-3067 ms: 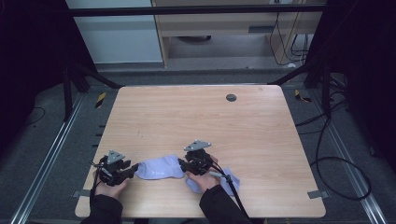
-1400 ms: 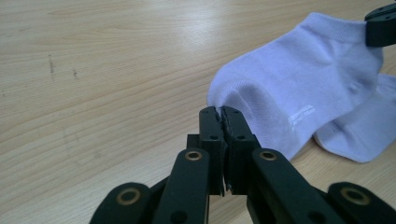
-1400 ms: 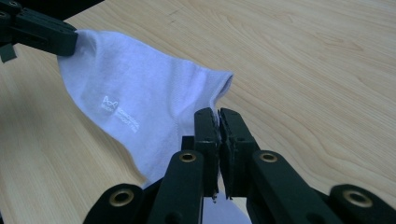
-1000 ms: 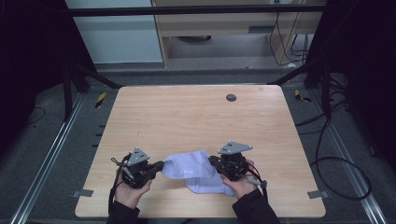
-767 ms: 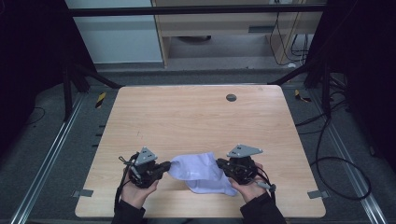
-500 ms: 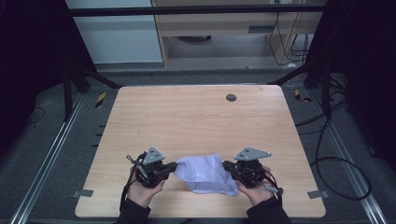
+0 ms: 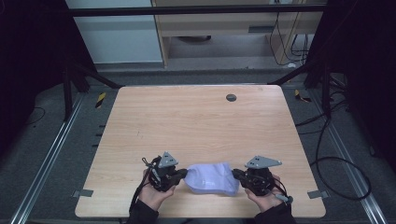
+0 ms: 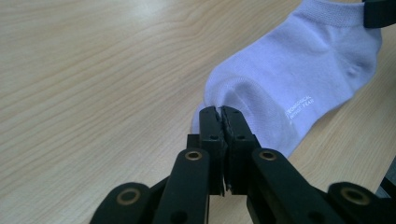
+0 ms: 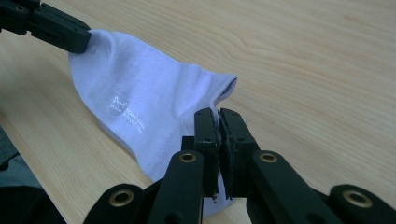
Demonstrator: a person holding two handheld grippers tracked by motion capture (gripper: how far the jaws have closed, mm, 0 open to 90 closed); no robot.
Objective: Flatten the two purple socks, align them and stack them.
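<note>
A pale lilac sock (image 7: 212, 178) lies low in the middle of the high view, near the table's (image 7: 196, 126) front edge, stretched between the two grippers; small white lettering shows on its side in both gripper views. In the left gripper view the sock (image 8: 289, 79) fills the upper right, and the left gripper (image 8: 219, 113) has its jaws pinched together on one end of the fabric; the other gripper's black tip bites the far end at the top right corner. In the right gripper view the sock (image 9: 140, 107) spreads across the upper left, and the right gripper (image 9: 218, 116) clamps the edge by the opening. In the high view the left gripper (image 7: 180, 173) and right gripper (image 7: 238, 175) point inward toward each other, each held low over the wood; both hands come up from the bottom edge, wrists roughly level, with a grey three-cornered plate on top of each tool. A small dark round inset (image 7: 231, 97) sits in the tabletop, upper centre, well apart from the sock.
</note>
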